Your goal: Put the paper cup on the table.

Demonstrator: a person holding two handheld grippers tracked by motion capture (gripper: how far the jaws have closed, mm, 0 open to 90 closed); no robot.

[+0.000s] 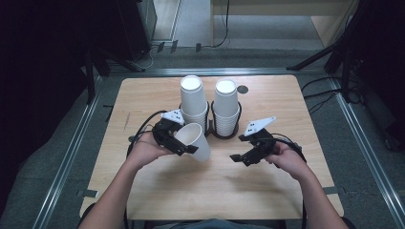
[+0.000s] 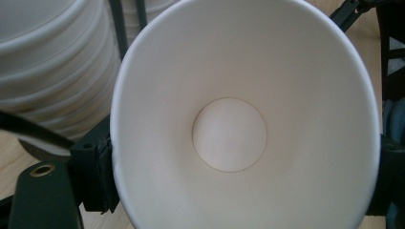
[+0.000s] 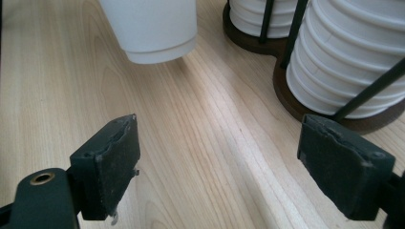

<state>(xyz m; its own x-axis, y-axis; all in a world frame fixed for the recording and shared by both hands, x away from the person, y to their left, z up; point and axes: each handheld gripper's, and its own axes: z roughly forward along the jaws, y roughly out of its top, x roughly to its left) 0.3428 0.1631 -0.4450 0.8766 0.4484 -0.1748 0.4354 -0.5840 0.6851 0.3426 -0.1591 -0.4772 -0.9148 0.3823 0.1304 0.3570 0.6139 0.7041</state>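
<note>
The worktop (image 1: 157, 191) is light wood with rounded corners, and its grain runs in long pale stripes. Around it the floor (image 1: 57, 162) is grey carpet, with shiny metal rails along the sides. The room gets very dark at the left and right. Black stand legs and cables lie on the floor past the far edge.

Near the middle of the far edge stands a dark holder (image 1: 210, 131) with thin black rods. It keeps two stacks of white paper cups (image 1: 225, 107), side by side, bottoms up.

The left tongs (image 1: 184, 145) hold one white paper cup (image 1: 196, 143), squeezing its sides. The cup is tipped over so its open mouth faces the tongs, and it sits just in front of the left stack, near the middle of the worktop. It is up off the wood.

The right tongs (image 1: 241, 156) are wide apart with nothing between them. They hang low over bare wood in front of the right stack, pointing toward the cup
</note>
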